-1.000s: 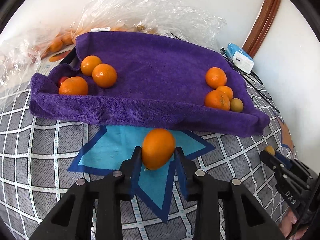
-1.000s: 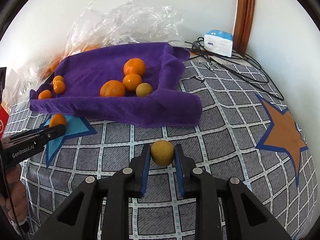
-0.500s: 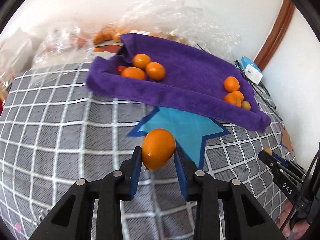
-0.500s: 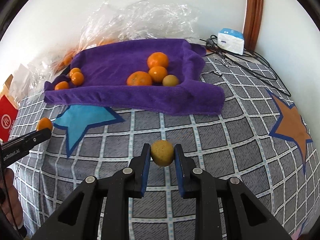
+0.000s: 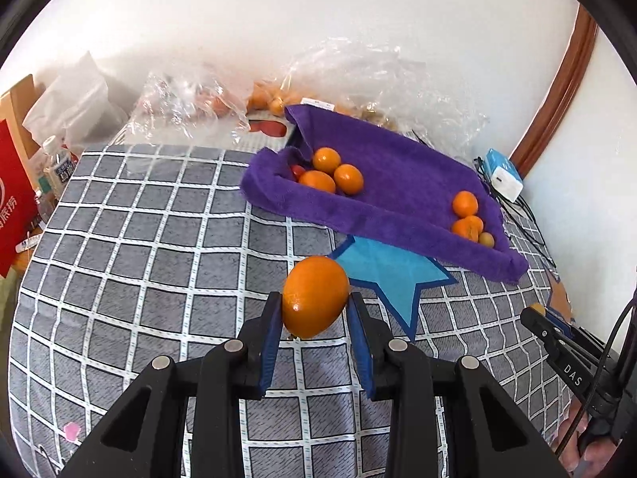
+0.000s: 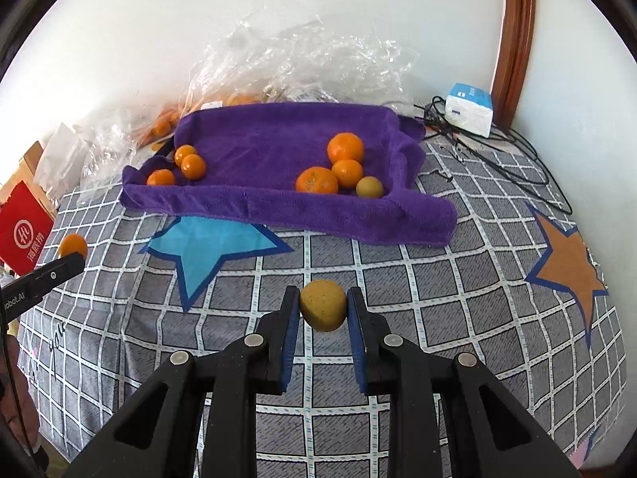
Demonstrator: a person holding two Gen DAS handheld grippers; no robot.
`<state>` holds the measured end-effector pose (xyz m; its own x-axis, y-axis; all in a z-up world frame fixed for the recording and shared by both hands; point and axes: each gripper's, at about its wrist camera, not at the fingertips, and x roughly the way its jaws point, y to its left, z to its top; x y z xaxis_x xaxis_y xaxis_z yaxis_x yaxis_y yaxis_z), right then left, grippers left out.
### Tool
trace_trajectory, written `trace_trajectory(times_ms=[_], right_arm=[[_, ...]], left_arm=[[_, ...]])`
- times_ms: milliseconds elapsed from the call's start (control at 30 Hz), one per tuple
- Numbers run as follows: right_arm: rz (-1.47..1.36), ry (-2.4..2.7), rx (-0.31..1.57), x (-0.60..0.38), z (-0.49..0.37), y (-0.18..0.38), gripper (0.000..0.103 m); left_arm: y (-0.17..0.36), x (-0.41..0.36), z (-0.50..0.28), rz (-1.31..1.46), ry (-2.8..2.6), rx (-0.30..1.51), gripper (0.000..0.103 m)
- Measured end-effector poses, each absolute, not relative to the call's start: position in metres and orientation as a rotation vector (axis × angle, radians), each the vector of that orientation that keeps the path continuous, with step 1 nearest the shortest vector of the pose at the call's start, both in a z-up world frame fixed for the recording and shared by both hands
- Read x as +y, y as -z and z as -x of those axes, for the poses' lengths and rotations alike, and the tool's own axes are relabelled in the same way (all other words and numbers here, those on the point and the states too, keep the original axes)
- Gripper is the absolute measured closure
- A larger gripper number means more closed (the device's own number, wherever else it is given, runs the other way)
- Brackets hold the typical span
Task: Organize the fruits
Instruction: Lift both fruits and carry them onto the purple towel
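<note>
The left tool [image 5: 314, 310] pinches a large orange fruit [image 5: 315, 296] between its blue-padded fingers [image 5: 272, 330], the fruit bulging above the tips and held clear of the checked cloth [image 5: 159, 263] below. The right tool [image 6: 323, 306] is pressed in on a small yellowish fruit [image 6: 322, 305], gripped on both sides and likewise lifted off the surface. Ahead of both tools lies a purple towel [image 6: 278, 147] with its edges turned up like a shallow tray. From the right tool, three small oranges [image 6: 187, 163] sit in the towel's far-left corner, and ahead, slightly right, are three bigger oranges [image 6: 345, 147] with one dull greenish-yellow fruit [image 6: 369, 187] touching them. A blue star patch [image 6: 207, 247] shows on the cloth between the tools and the towel; an orange star patch [image 6: 569, 263] lies off to the right. Beyond the towel, crumpled clear plastic bags [image 6: 310, 63] with more fruit lean against the white wall. A white and blue box [image 6: 469, 109] with black cables [image 6: 513, 159] sits at far right near a brown door frame [image 6: 517, 32], and a red carton [image 5: 12, 207] and a bottle [image 5: 57, 163] stand far left.
</note>
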<state>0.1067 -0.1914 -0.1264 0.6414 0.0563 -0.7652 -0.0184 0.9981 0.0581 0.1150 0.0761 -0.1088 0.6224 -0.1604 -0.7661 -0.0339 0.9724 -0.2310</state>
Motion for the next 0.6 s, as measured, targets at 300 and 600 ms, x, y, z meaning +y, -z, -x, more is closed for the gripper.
trace_trajectory(times_ms=[300,600], right_arm=[[-0.039,-0.052,0.817,-0.187,-0.108,0.097,0.079],[-0.033,-0.054,0.79,-0.192,-0.117,0.079,0.079]], left_arm=[[0.081,0.086,-0.118,0.241,0.067,0.845,0.072],[0.062,0.082,-0.133,0.233,0.076,0.814,0.072]])
